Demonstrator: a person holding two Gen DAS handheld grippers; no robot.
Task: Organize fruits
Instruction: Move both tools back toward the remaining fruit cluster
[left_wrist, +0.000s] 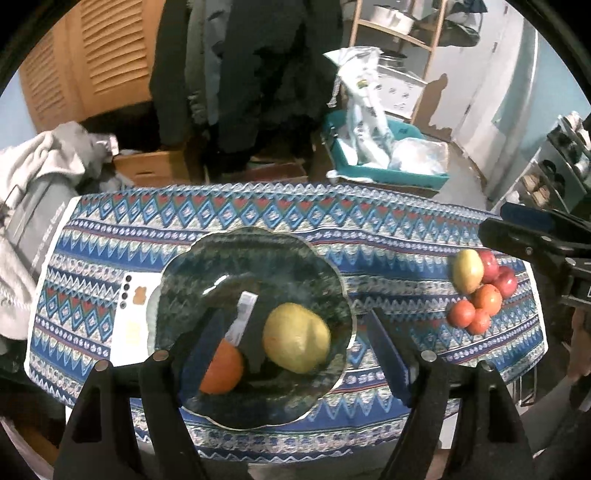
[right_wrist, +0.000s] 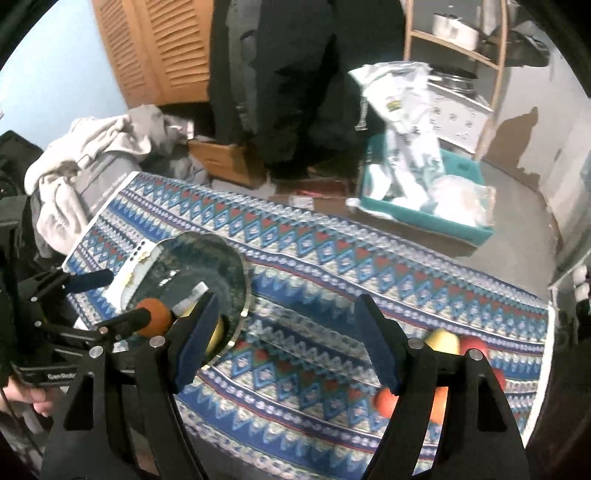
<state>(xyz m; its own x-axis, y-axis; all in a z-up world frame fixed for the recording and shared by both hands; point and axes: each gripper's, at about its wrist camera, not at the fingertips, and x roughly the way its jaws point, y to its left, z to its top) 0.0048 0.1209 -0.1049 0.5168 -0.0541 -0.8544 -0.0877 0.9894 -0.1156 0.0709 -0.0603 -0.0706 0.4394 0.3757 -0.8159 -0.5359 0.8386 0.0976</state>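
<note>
A dark glass plate (left_wrist: 207, 266) on the patterned cloth holds a yellow-green fruit (left_wrist: 296, 338) and an orange (left_wrist: 225, 369). My left gripper (left_wrist: 295, 350) is open and empty, just above the plate's near side, its fingers either side of the two fruits. A pile of fruit (left_wrist: 480, 291) lies at the cloth's right end: a yellow-green one (left_wrist: 468, 270), red ones (left_wrist: 505, 280) and orange-red ones (left_wrist: 461, 313). My right gripper (right_wrist: 288, 347) is open and empty above the cloth, between the plate (right_wrist: 207, 254) and the pile (right_wrist: 443, 341). The left gripper (right_wrist: 110, 295) also shows in the right wrist view.
A white phone (left_wrist: 129, 314) lies on the cloth, partly under the plate's left rim. Grey clothes (left_wrist: 40, 177) are heaped past the table's left end. A teal bin (left_wrist: 388, 162) with plastic bags and cardboard boxes (left_wrist: 147, 166) stand on the floor beyond the far edge.
</note>
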